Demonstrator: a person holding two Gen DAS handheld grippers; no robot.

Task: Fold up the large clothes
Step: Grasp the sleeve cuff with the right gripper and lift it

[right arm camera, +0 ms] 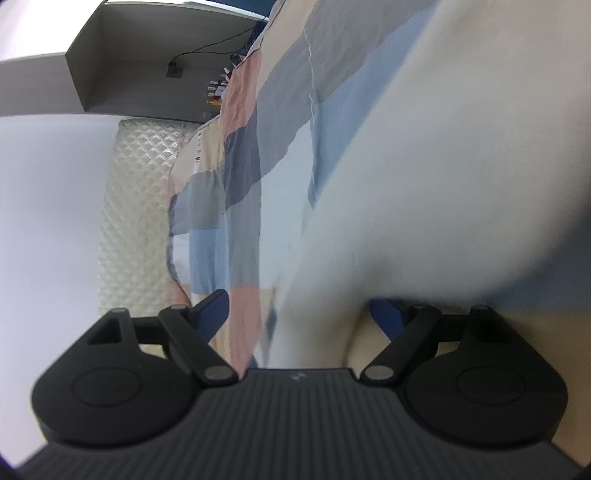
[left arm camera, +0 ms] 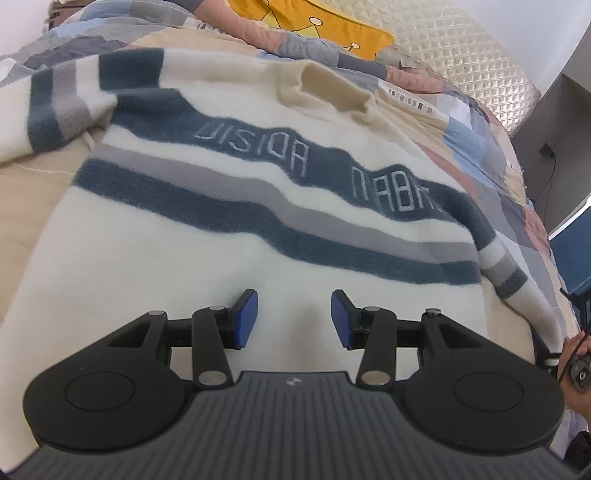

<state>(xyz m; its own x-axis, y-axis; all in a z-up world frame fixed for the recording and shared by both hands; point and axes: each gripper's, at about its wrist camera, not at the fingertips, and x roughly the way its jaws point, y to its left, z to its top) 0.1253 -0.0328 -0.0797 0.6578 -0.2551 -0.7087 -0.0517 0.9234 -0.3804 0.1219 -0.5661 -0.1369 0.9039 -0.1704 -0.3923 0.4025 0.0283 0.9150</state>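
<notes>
Writing on the sweater: the sweater (left arm camera: 229,236) has pale blue letters on its top dark blue stripe. They look upside down from the left wrist view and read something like "URBAN VISION".
Writing on the blanket: the blanket (left arm camera: 476,133) has a white strip with dark letters. They are too small to read fully.
Sweater look: it is fluffy and cream white, with two dark blue stripes and a grey stripe between them. The collar is cream. The sleeves have blue and grey bands.
Sweater place: it lies spread out flat on the blanket, on a bed, collar far from the left gripper.
Left gripper (left arm camera: 294,317): its blue pads are apart with nothing between them. It hovers just above the white bottom part of the sweater.
Right gripper (right arm camera: 299,314): its fingers are spread wide. Blurry white sweater cloth (right arm camera: 443,184) hangs between them, and the pads do not press on it.
Bed: the blanket has patches of blue, pink, grey and tan. A yellow pillow (left arm camera: 332,22) lies at the far end.
Room: a cream padded headboard (left arm camera: 476,55), a pale wall and a grey shelf (right arm camera: 122,59) with a black cord.
</notes>
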